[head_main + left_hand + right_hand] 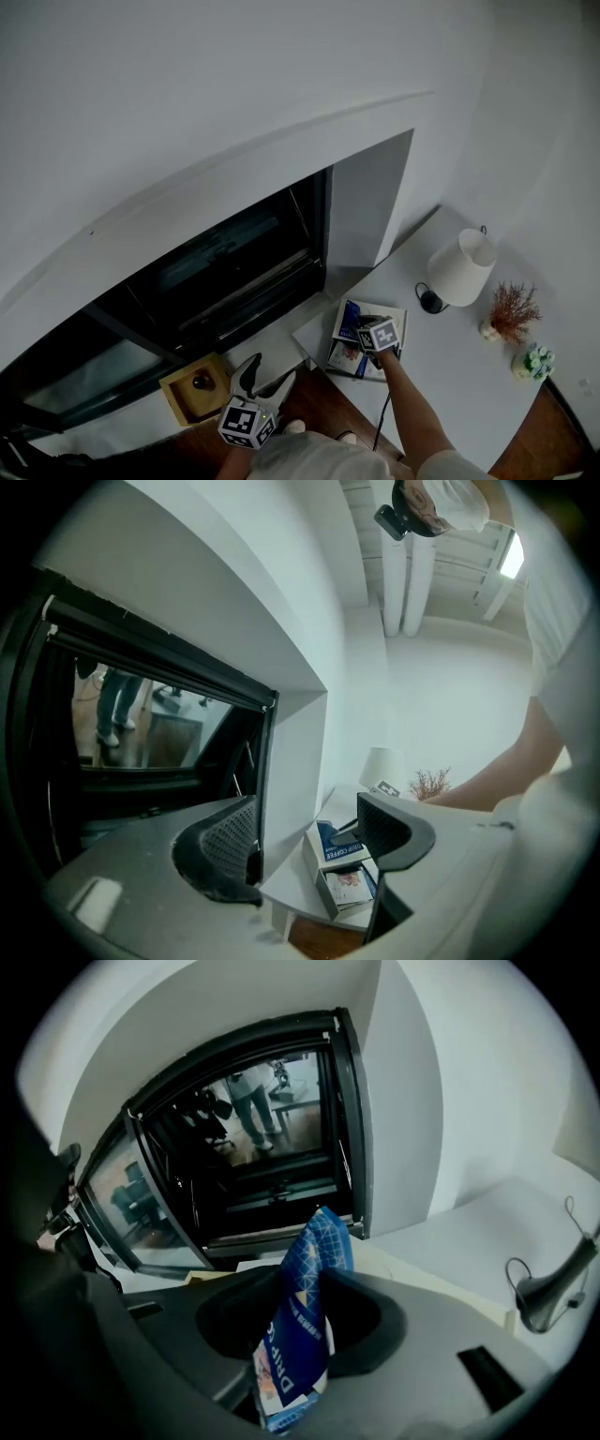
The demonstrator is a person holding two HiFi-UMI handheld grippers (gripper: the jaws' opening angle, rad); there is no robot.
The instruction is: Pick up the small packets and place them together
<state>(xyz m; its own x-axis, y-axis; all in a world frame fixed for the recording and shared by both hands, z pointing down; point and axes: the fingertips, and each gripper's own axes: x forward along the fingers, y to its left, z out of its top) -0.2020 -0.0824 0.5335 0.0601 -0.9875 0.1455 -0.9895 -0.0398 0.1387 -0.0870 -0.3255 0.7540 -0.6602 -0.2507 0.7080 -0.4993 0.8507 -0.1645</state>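
R claw (pixel 305 1321) pinched a blue printed drip-coffee packet (pixel 314 1269), L claw (pixel 309 841) gaped empty; it needed a straight lift w/ steady grip.

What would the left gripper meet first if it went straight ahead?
Probably the near corner of the white table, just before the white box of blue packets; depth is unclear.
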